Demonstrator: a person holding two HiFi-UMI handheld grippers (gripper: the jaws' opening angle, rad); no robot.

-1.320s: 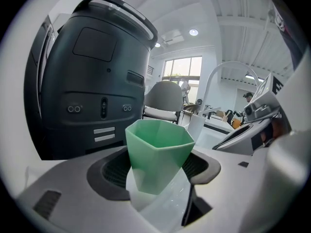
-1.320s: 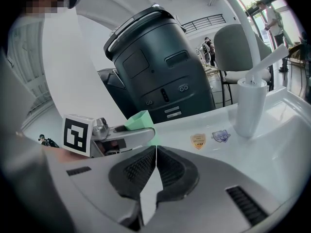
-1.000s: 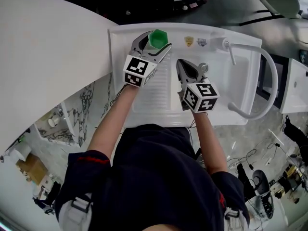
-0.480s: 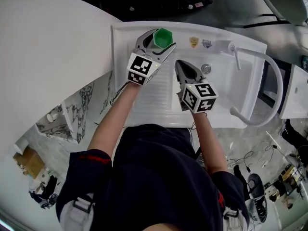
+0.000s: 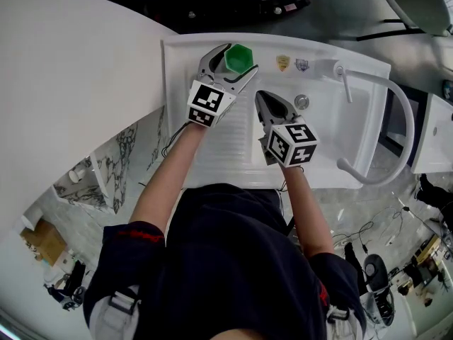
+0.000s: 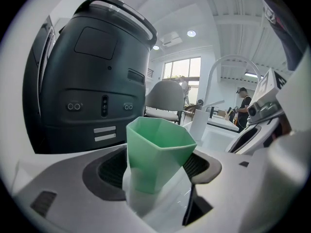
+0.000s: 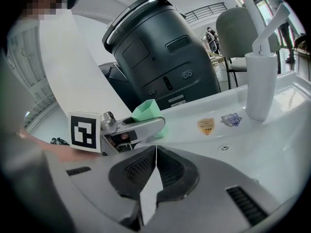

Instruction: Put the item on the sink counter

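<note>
1. Green cup [image 6: 158, 152]: faceted, mouth up, sits between the two jaws of the left gripper [image 5: 232, 62].
2. Left gripper view: the ribbed pads [image 6: 200, 165] close in on the cup's lower half from both sides, and the rim stands clear above them. The jaws are spread to cup width and clamped on it.
3. Head view: the cup is over the back left corner of the white sink counter [image 5: 212, 154], on the rear ledge. It is just left of the two small stickers [image 5: 282, 61] and close to the wall-side edge.
4. Can't tell whether the cup base touches the ledge. In the right gripper view the left gripper's finger covers the base.
5. Right gripper [image 5: 265, 98]: jaws pressed together with only a thin seam between the pads, nothing held.
6. It hangs over the ribbed drainboard, right of the left gripper and apart from it. Its tips are near the small round metal fitting [image 5: 301, 101].
7. The curved white faucet [image 5: 400, 105] is on the right side of the counter, well apart from the cup.
8. A large dark machine housing [image 6: 92, 72] stands just behind the ledge, directly behind the cup in both gripper views.
</note>
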